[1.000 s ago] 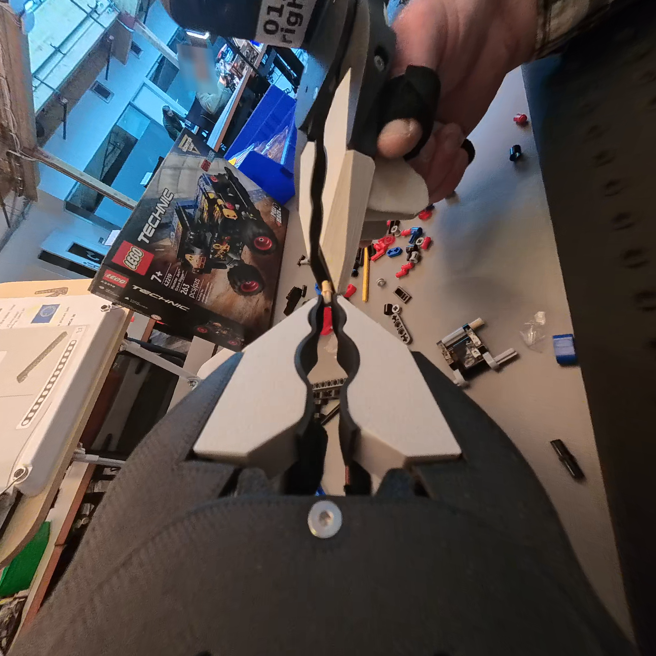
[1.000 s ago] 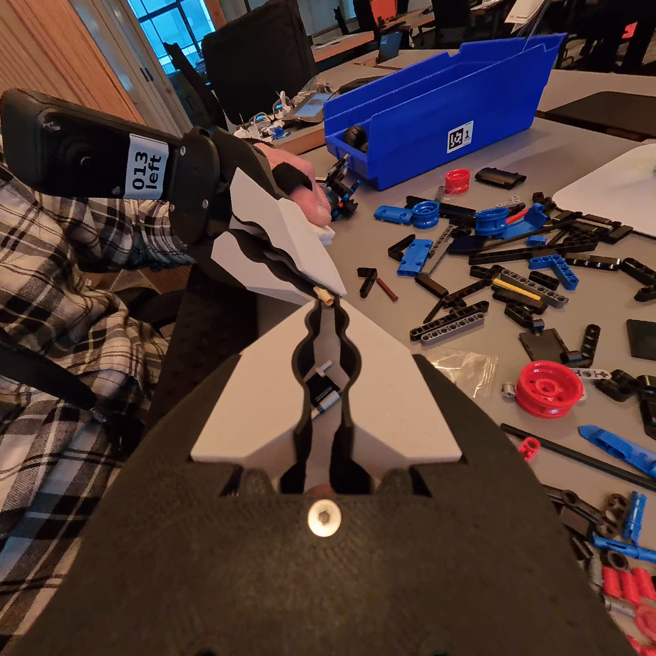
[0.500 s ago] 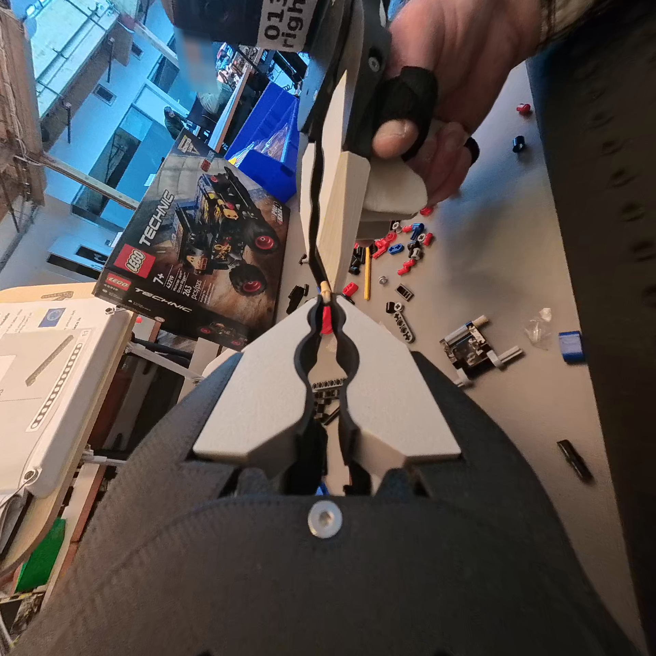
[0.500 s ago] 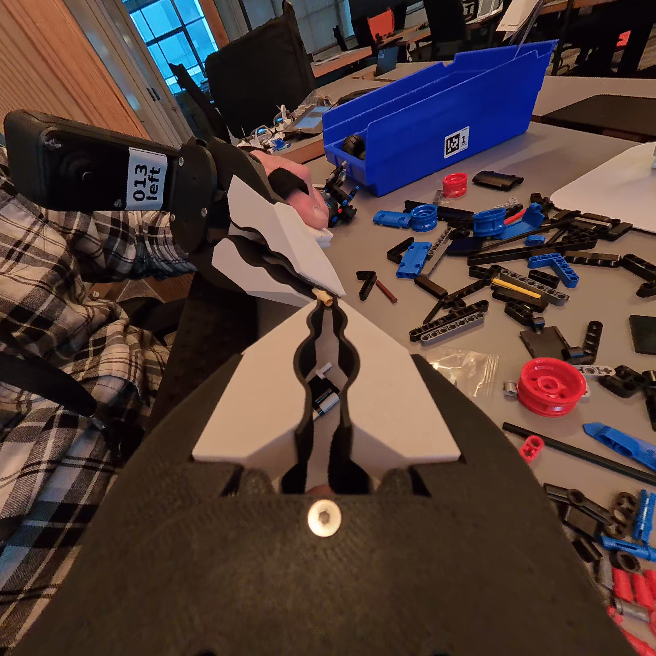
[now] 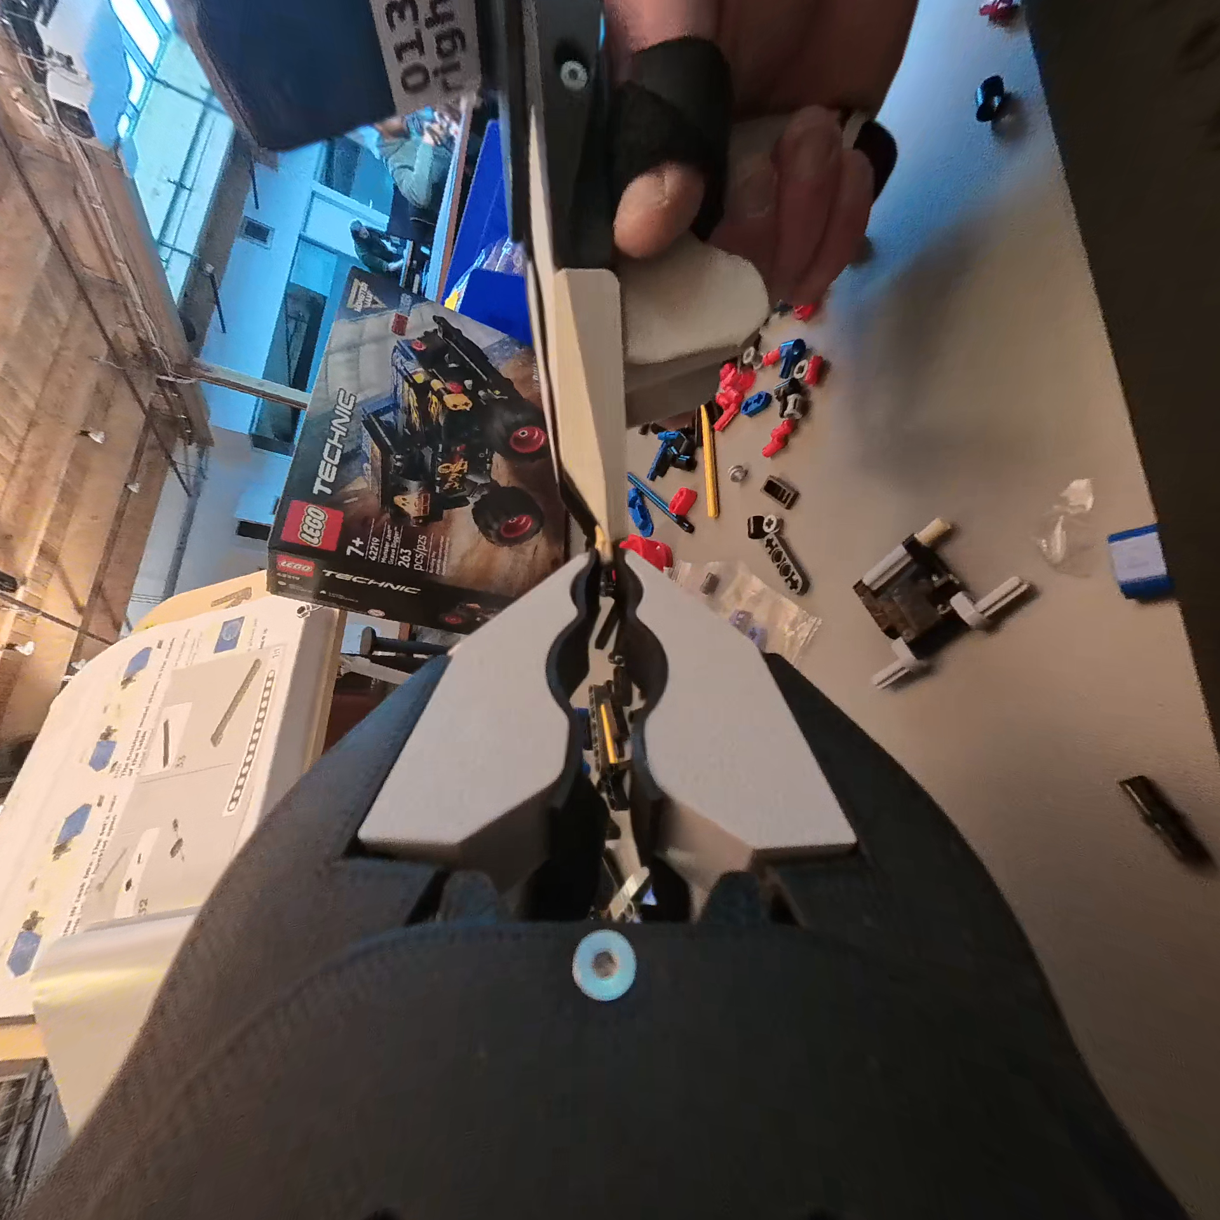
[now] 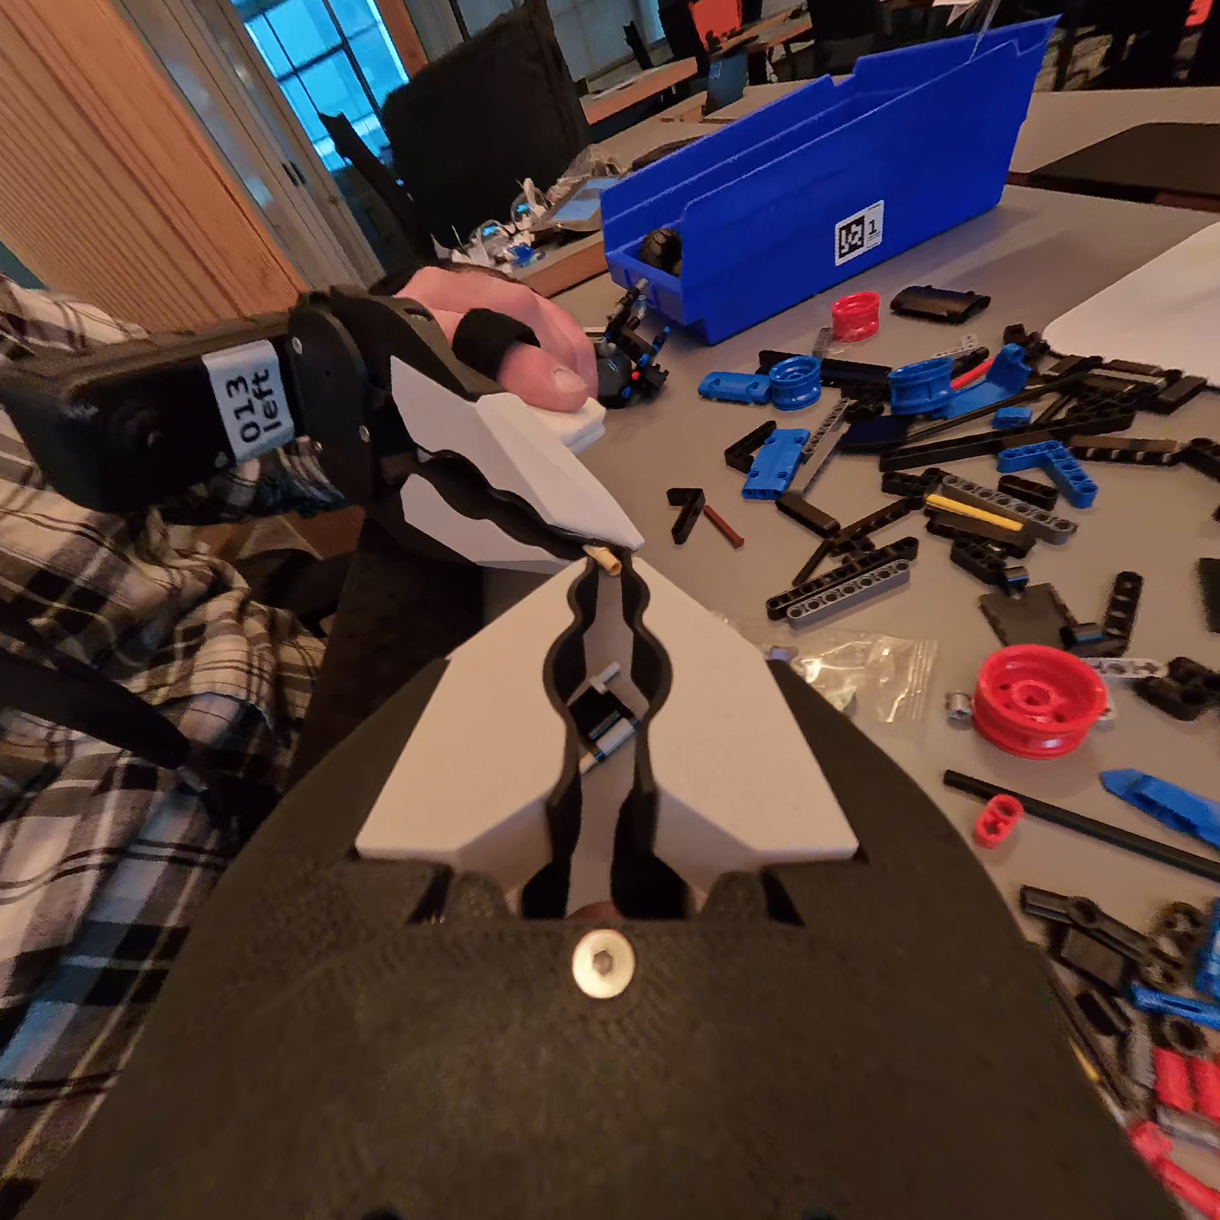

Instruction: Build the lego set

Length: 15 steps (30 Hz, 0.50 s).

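Both grippers meet tip to tip above the grey table (image 6: pixel 660 436). In the right wrist view, the left gripper (image 6: pixel 610 544) comes in from the left, fingers pressed together, with a tan pin (image 6: pixel 609 560) sticking out of its tip. That pin sits at the very tip of the right gripper (image 6: pixel 609 573), whose fingers are nearly together; whether they pinch the pin cannot be told.

In the left wrist view, the left gripper (image 5: pixel 609 569) is closed on a small part at its tip, a sliver of red and black showing between the pads; the right gripper (image 5: pixel 597 528) descends from above, its tip touching the left one's, the tan pin (image 5: pixel 601 542) at the junction.

Loose parts lie on the table to the right: red wheel hub (image 6: pixel 1040 701), black beams (image 6: pixel 842 584), blue bin (image 6: pixel 812 191) behind. A grey-black sub-assembly (image 5: pixel 924 594) rests apart on the table. The set box (image 5: pixel 409 462) stands beyond the tips.
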Tool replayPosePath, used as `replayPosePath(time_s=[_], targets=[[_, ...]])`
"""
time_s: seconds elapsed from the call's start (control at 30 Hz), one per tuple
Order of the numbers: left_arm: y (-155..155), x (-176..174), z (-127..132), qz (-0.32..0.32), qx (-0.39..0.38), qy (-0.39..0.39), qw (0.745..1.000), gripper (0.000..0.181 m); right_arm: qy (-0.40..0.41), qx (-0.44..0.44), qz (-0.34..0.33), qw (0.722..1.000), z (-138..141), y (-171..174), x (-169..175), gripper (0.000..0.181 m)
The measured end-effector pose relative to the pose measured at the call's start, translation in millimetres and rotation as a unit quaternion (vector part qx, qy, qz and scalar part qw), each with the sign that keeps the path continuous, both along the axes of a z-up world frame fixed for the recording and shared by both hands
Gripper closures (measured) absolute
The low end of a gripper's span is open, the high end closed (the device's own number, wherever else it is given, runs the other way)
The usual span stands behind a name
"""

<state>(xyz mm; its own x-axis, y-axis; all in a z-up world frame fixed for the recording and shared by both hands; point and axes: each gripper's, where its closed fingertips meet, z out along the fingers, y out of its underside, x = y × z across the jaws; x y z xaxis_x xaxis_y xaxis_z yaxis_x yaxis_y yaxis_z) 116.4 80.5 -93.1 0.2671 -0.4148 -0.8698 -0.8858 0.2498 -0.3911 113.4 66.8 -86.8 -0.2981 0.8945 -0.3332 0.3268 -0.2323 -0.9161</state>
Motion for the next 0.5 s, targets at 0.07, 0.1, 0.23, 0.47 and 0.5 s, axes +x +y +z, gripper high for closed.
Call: replayPosePath(time_s=[0.07, 0.1, 0.23, 0.47, 0.5], targets=[[2, -3, -3, 0.007, -0.004, 0.005, 1.0, 0.179, 0.001, 0.024, -0.006, 1.0, -1, 1, -1, 0.178], [2, -3, -5, 0.007, -0.009, 0.001, 1.0, 0.179, 0.001, 0.037, -0.01, 0.999, -1, 2, -1, 0.178], [2, -3, -7, 0.007, -0.011, 0.009, 1.0, 0.18, -0.007, 0.03, -0.012, 0.999, -3, 2, -1, 0.177], [0, 1, -16, 0.004, -0.015, 0.023, 1.0, 0.179, -0.012, 0.036, -0.008, 0.999, -5, 1, 0, 0.181], [1, 0, -13, 0.006, -0.014, 0.018, 1.0, 0.18, -0.012, 0.037, -0.009, 0.999, -5, 1, 0, 0.172]])
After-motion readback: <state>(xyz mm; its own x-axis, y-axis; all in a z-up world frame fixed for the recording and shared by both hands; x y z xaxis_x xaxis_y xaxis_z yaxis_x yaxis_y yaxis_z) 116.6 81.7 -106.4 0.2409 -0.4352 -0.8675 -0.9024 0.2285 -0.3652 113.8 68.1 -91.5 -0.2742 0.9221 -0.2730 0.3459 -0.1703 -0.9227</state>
